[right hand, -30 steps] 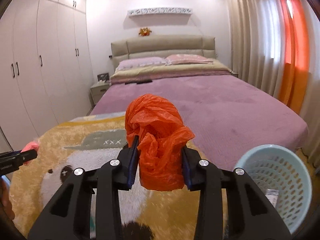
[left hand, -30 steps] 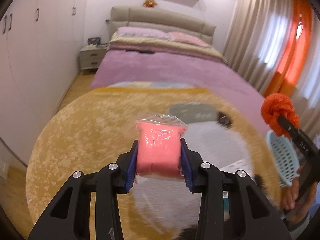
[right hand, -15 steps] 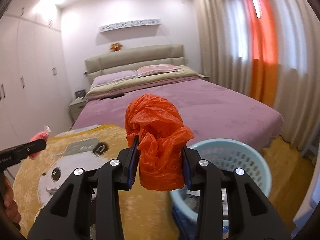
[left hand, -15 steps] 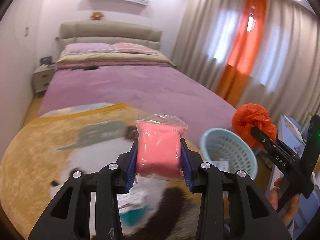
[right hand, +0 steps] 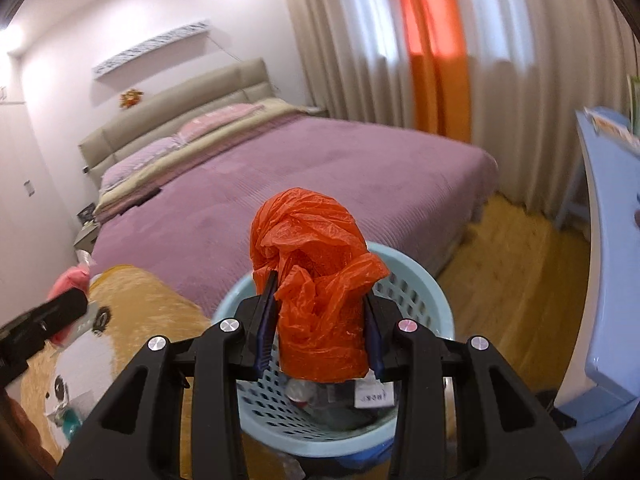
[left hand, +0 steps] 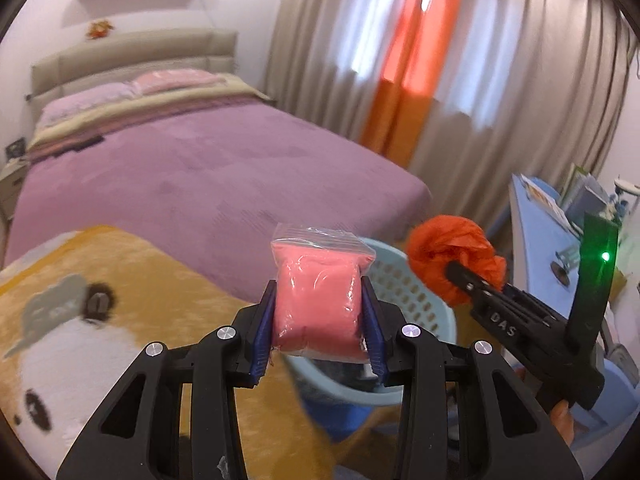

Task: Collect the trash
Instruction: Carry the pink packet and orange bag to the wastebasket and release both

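Note:
My left gripper (left hand: 319, 324) is shut on a clear bag of pink powder (left hand: 318, 300), held in the air just left of the light blue basket (left hand: 404, 292). The right gripper (right hand: 320, 330) is shut on a crumpled orange plastic bag (right hand: 316, 280) and hangs above the basket (right hand: 420, 292), which holds some scraps at its bottom. In the left wrist view the orange bag (left hand: 454, 260) and right gripper (left hand: 464, 276) show at the right, over the basket's far side. The pink bag (right hand: 70, 282) peeks in at the left edge of the right wrist view.
The basket stands on a wooden floor at the edge of a round yellow bear rug (left hand: 120, 280). A bed with a purple cover (right hand: 320, 176) lies behind it. A blue desk (right hand: 608, 240) stands close on the right, with curtains (right hand: 500, 60) beyond.
Both grippers have swung to the right, off the rug and toward the basket, each keeping its bag. The basket now lies under the right gripper and close beside the left.

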The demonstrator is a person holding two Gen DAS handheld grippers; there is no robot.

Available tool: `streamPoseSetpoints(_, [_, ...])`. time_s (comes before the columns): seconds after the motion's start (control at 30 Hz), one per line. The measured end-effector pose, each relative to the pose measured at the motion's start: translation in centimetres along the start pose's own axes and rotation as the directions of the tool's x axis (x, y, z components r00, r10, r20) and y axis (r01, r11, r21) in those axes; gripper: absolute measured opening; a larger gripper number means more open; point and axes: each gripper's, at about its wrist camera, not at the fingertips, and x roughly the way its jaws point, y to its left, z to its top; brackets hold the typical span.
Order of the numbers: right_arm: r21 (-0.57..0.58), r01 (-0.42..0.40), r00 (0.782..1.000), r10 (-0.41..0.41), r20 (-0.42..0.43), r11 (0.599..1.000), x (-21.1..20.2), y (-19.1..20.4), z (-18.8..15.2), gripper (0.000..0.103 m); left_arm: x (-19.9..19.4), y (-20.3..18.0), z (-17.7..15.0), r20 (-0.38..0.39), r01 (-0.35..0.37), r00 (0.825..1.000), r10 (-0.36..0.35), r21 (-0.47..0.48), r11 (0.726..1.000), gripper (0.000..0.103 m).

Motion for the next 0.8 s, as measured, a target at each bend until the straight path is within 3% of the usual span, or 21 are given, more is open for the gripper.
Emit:
streamPoseSetpoints(0.07, [0.012,0.002,1.0,-0.001,-0.023,1.0,0.8,-0.7,0.1,0.034,1.7,-0.8,0.0,-0.061,0.033,0.998,-0.034,-0.019,0.999,0.038])
streamPoseSetpoints(0.2, [0.02,0.026,0.997,-0.024,-0.067,0.999,2.4,-1.5,0.0,0.035,3.6,-2.3,-0.6,-0.088,0.048,0.995,-0.045,0.026,0.999,0.038])
streamPoseSetpoints(0.3, [0.049,0.017,0.995,-0.012,-0.099,0.999,3.3,-2.2,-0.4,0.037,5.5,-2.4,-0.7,-0.122,0.069,0.99,-0.069,-0.003,0.998,0.04])
streamPoseSetpoints(0.33, [0.062,0.013,0.994,-0.006,-0.113,0.998,3.7,-2.5,-0.5,0.043,5.9,-2.3,-0.8,-0.125,0.07,0.99,-0.07,-0.007,0.998,0.045])
streamPoseSetpoints(0.37, [0.069,0.008,0.992,0.001,-0.123,0.998,3.9,-2.6,-0.6,0.046,6.3,-2.3,-1.0,-0.141,0.05,0.989,-0.05,-0.007,0.999,0.067])
streamPoseSetpoints(0.4, [0.075,-0.003,0.991,0.013,-0.132,0.997,4.1,-2.8,-0.7,0.051,6.6,-2.4,-1.1,-0.149,0.029,0.988,-0.03,-0.008,1.0,0.078])
streamPoseSetpoints(0.57, [0.07,-0.006,0.99,0.016,-0.144,0.998,3.8,-3.4,-1.3,0.054,4.2,-1.6,-1.6,-0.115,0.05,0.992,-0.051,-0.01,0.999,0.079])
streamPoseSetpoints(0.8, [0.033,-0.063,0.994,0.066,-0.09,0.997,0.6,-1.5,-1.1,0.054,-1.7,-1.2,-2.1,-0.006,0.074,0.997,-0.074,-0.008,0.997,0.079])
